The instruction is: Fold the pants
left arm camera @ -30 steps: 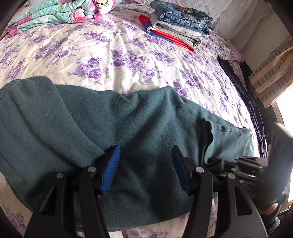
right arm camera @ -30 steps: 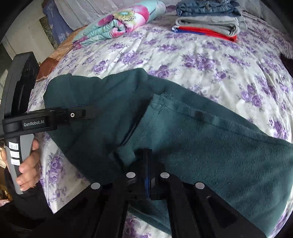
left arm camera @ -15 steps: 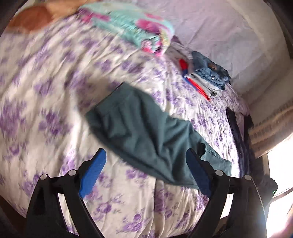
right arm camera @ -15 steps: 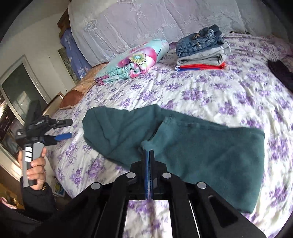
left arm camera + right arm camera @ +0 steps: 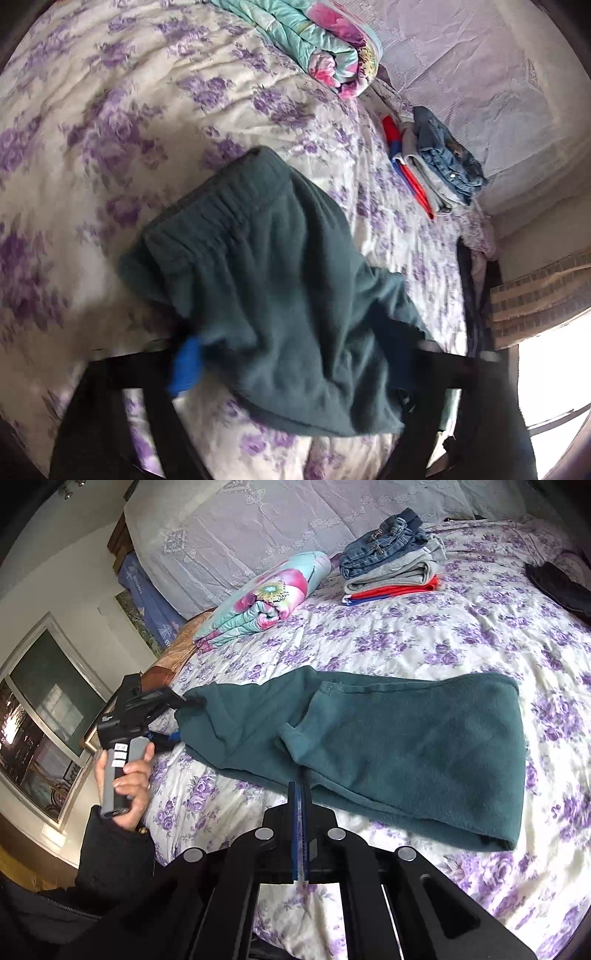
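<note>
The dark teal fleece pants (image 5: 388, 746) lie folded lengthwise across the floral bedspread (image 5: 424, 635). In the left wrist view the pants (image 5: 266, 280) show with the gathered waistband at the far end. My left gripper (image 5: 295, 365) is open, its blurred fingers standing on either side of the pants' near end; in the right wrist view it (image 5: 177, 716) sits at the pants' left end. My right gripper (image 5: 300, 794) is shut and empty, just short of the pants' front edge.
A stack of folded jeans, grey and red clothes (image 5: 391, 565) sits at the back of the bed. A rolled floral quilt (image 5: 266, 598) lies left of it. A dark garment (image 5: 561, 587) lies at the far right. The bed's front edge is near me.
My left gripper has dropped back down onto the pants' waist end after pulling away. My right gripper, shut, has drawn back from the pants and off the fabric.
</note>
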The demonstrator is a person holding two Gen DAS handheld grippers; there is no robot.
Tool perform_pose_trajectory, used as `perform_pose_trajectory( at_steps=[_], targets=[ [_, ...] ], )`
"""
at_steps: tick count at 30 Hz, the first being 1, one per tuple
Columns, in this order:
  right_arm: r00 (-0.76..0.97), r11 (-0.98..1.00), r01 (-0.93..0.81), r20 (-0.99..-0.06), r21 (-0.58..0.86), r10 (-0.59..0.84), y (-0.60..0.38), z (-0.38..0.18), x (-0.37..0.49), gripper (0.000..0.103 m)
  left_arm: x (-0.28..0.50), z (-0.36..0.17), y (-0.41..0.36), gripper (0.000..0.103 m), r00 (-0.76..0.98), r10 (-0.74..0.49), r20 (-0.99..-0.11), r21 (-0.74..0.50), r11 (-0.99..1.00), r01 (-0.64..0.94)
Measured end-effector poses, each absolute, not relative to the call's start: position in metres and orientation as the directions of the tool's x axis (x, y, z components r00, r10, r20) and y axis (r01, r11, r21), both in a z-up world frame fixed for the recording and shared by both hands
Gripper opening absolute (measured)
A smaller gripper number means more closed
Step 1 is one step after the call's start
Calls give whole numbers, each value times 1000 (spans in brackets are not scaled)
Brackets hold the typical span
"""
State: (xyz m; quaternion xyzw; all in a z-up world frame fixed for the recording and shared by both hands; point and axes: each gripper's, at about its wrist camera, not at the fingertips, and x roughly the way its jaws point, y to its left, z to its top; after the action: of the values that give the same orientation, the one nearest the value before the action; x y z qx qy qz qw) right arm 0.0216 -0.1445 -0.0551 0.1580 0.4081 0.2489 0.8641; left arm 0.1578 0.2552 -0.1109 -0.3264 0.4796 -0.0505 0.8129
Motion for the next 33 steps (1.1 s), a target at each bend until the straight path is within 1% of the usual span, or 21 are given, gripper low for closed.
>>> perform_pose_trajectory(
  at_steps=[1,3,6,11,14,19,21,23,25,26,28,31,33],
  targets=[
    [542,830,-298,-632,472,554,-144,-56,20,4,163,-114,255,13,519,-395,-758,-566,794,-222],
    [536,838,-287,-648,463,542,-142,-59,20,4,159,-115,258,12,559,-414,-719,-598,778,-194],
    [507,849,-289,-682,442,528,-135,-60,33,4,149,-116,259,12,609,-414,-677,-612,777,-151],
    [420,832,-383,-726,402,544,-92,-50,81,4,146,-117,262,12,615,-430,-661,-625,769,-134],
    [365,825,-416,-761,382,537,-59,-53,119,4,143,-115,263,12,623,-427,-655,-618,778,-117],
    [314,835,-422,-806,354,501,-16,-69,164,4,140,-113,266,12,634,-449,-630,-641,761,-99],
    [299,852,-408,-834,328,464,-7,-79,174,4,139,-112,266,12,638,-449,-625,-640,764,-89],
    [236,851,-392,-856,349,460,0,-99,182,3,139,-111,264,12,639,-442,-629,-629,772,-85],
    [250,848,-385,-843,365,476,-3,-98,181,1,139,-111,263,12,638,-436,-635,-620,780,-84],
    [250,841,-379,-833,385,493,-7,-95,179,4,139,-111,263,12,636,-435,-637,-619,781,-85],
    [286,822,-367,-789,434,544,-22,-76,168,4,140,-112,263,12,634,-438,-637,-621,779,-87],
    [413,799,-373,-687,471,598,-64,-37,134,4,137,-107,261,12,638,-420,-645,-603,793,-87],
    [500,814,-337,-643,472,580,-104,-22,107,4,132,-95,255,12,655,-393,-645,-570,818,-70]
  ],
)
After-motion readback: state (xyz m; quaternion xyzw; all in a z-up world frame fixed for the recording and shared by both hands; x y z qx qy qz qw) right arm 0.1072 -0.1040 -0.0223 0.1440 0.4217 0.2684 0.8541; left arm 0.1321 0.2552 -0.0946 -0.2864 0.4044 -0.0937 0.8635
